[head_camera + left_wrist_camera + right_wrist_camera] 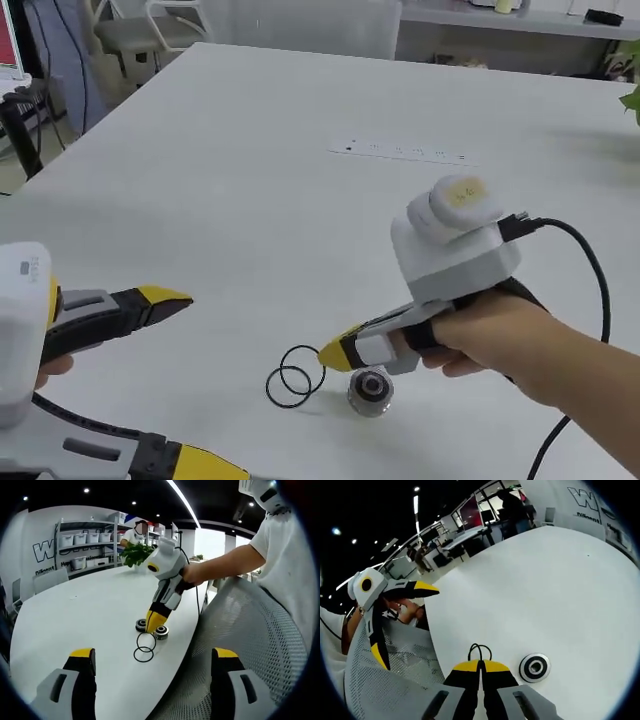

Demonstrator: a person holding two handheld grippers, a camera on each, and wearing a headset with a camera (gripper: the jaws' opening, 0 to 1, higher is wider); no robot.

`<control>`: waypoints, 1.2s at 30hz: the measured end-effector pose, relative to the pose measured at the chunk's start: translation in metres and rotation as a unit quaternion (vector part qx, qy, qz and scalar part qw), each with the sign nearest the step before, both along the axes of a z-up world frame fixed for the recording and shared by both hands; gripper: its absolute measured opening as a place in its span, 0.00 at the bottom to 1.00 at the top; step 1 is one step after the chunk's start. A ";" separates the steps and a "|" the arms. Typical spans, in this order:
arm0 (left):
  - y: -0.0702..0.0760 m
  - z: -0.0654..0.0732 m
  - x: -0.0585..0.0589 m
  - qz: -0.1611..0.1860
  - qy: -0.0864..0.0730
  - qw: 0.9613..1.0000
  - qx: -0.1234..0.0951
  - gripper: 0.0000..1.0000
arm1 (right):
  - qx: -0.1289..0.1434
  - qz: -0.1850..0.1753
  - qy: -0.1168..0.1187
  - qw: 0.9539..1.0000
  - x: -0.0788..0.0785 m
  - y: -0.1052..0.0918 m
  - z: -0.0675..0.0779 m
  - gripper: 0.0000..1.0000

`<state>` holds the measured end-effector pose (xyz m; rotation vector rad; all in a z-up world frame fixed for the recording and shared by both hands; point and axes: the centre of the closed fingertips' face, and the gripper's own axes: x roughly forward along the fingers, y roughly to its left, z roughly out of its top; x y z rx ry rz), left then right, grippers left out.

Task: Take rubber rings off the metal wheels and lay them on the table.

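Observation:
Two thin black rubber rings [293, 380] lie overlapping on the white table [250, 200], close to its near edge. A small metal wheel [370, 389] stands just right of them. My right gripper [326, 354] is shut, its yellow tips low on the far edge of the rings, and black loops [479, 652] come out from between its tips [481, 664]. The wheel [535, 667] sits to the right of them. My left gripper [215, 383] stands open, apart on the left, with nothing between its jaws. Ahead of it lie the rings [144, 647], the right gripper [153, 625] and a wheel [161, 632].
A white power strip [400, 152] lies further back on the table. Chairs [140, 30] stand beyond the far left corner. A grey mesh chair [240, 630] stands against the table's near edge. A plant [135, 554] and a person are at the far end.

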<state>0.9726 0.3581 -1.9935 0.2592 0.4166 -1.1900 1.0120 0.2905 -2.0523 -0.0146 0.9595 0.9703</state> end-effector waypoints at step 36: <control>-0.001 0.000 -0.001 0.000 0.006 1.000 -0.002 0.94 | -0.027 -0.025 -0.033 0.999 0.016 -0.014 0.000 0.02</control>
